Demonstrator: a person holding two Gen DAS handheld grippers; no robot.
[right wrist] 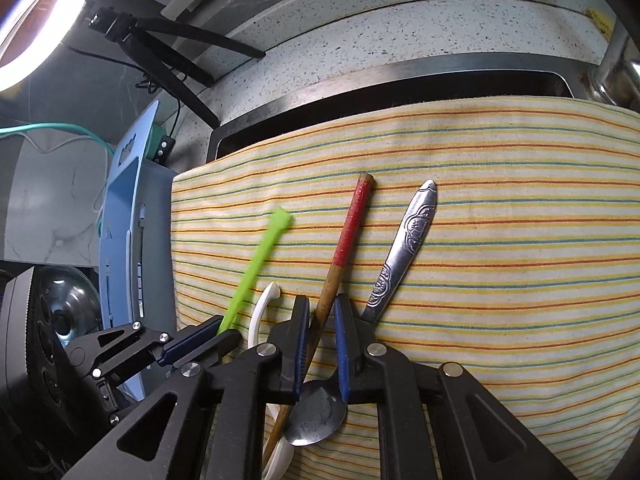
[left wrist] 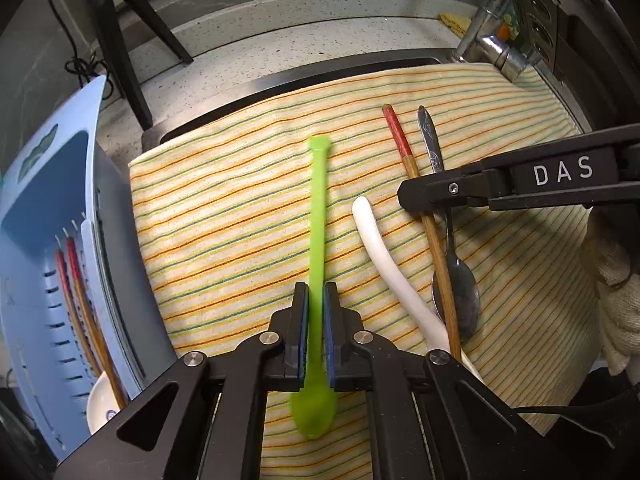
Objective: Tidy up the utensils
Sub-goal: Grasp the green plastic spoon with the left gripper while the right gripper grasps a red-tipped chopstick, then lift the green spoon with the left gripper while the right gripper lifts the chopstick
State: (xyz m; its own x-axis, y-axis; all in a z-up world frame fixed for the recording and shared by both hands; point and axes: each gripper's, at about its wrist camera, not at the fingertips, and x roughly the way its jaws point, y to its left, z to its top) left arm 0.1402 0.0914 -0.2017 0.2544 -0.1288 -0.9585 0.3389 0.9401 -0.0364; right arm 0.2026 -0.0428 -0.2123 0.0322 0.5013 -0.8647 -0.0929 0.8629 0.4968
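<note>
Covering the sink [left wrist: 256,84] (steel-rimmed), a striped cloth [left wrist: 240,208].

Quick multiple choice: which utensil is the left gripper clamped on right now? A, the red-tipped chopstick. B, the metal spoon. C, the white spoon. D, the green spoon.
D: in the left wrist view the left gripper has both pads pressed against the handle of the green spoon, while the white spoon, the metal spoon and the red-tipped chopstick lie off to its side on the striped cloth.
</note>
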